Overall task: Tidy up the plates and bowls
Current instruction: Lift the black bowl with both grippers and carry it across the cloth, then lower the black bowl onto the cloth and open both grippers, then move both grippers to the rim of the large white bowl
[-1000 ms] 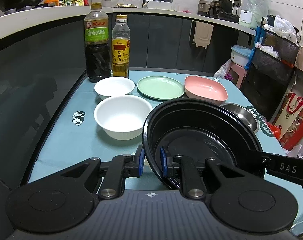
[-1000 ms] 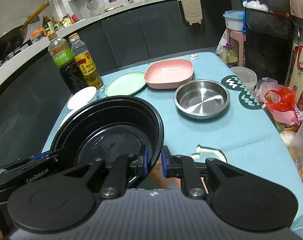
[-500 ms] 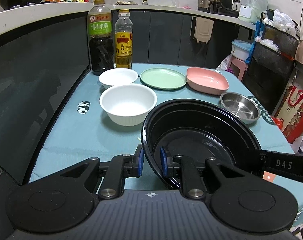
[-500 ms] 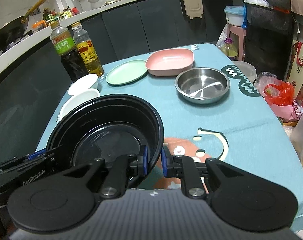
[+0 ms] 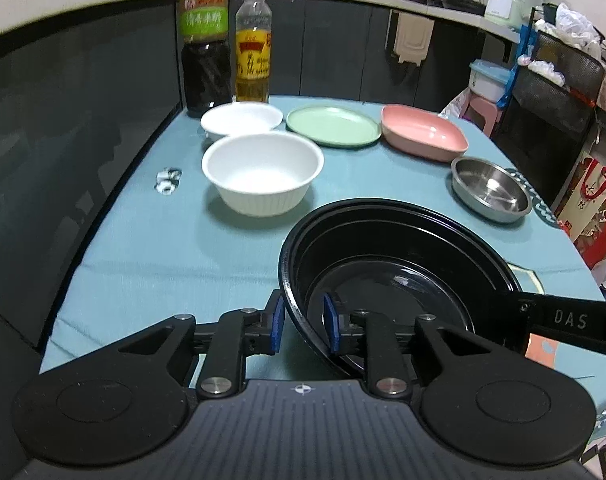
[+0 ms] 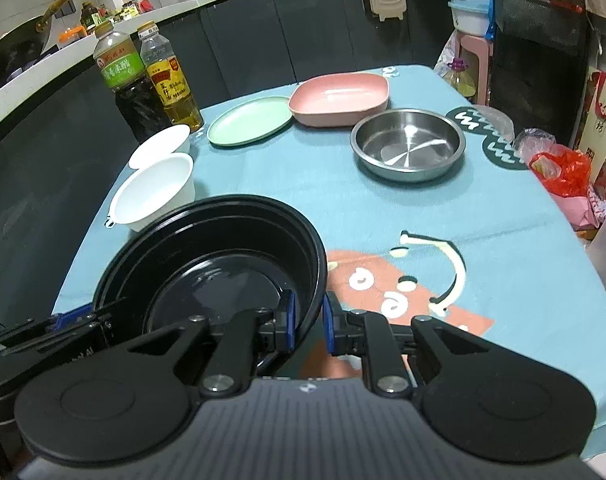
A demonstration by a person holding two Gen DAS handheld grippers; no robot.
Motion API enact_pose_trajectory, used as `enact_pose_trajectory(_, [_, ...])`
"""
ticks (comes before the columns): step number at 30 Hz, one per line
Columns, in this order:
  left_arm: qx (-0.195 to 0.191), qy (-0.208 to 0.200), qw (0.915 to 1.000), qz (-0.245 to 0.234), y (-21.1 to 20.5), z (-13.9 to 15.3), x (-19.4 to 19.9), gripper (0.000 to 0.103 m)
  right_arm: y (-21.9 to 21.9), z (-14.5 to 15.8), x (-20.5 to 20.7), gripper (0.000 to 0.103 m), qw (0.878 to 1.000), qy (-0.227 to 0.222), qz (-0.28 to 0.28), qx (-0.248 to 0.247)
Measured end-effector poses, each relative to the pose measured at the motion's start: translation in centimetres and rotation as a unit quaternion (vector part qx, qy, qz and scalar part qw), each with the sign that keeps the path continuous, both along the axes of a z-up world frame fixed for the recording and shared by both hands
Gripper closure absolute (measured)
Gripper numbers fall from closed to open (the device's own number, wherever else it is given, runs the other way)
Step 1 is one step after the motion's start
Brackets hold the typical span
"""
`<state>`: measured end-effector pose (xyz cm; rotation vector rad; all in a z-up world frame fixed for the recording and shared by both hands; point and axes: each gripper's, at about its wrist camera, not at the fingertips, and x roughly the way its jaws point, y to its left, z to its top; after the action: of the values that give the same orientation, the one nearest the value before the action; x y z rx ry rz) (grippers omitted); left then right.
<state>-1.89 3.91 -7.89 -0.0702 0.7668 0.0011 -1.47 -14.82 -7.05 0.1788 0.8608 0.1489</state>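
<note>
We have the black bowl (image 5: 399, 276) low over the near end of the table (image 5: 163, 256), its rim between both pairs of pads. The left hand-held gripper (image 5: 303, 322) has just been opening and now stands slack around the rim; the right hand-held gripper (image 6: 307, 322) looks clamped on it. We should set it flat before freeing that side. The large white bowl (image 5: 263, 172) sits just beyond, the steel dish (image 5: 491, 190) farther right.

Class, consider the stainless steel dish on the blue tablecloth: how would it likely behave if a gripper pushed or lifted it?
The round stainless steel dish looks stiff and unlikely to crack. Its low, wide shape suggests it would slide on the blue tablecloth, not tip. The smooth, shiny rim may slip between pads.
</note>
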Motion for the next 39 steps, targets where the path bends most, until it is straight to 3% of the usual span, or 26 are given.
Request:
enact_pose_trajectory(3, [-0.008,0.008,0.9999,0.000,0.4,-0.3,0.1,0.081,0.1,-0.2,0.1,0.082,1.000,0.004,0.002,0.003])
enact_pose_trajectory(5, [-0.013,0.009,0.9999,-0.001,0.6,-0.3,0.1,0.079,0.1,-0.3,0.1,0.067,1.000,0.005,0.000,0.004])
enact_pose_trajectory(7, [-0.014,0.007,0.9999,0.002,0.8,-0.3,0.1,0.074,0.1,-0.3,0.1,0.062,1.000,0.003,-0.003,-0.001])
enact_pose_trajectory(13, [-0.013,-0.005,0.9996,0.023,1.6,0.0,0.1,0.066,-0.1,-0.1,0.2,0.054,1.000,-0.001,-0.013,-0.004])
enact_pose_trajectory(17, [-0.011,-0.013,0.9994,0.029,2.0,0.3,0.3,0.056,-0.1,0.1,0.2,0.049,1.000,-0.008,-0.014,-0.009])
enact_pose_trajectory(26, [0.001,-0.016,0.9992,0.036,2.2,0.7,1.2,0.053,-0.2,0.4,0.9,0.042,1.000,-0.016,-0.015,-0.018])
enact_pose_trajectory(39, [0.007,-0.026,0.9980,0.058,3.1,1.3,3.3,0.053,0.5,1.2,3.2,0.042,0.999,-0.025,-0.006,-0.025])
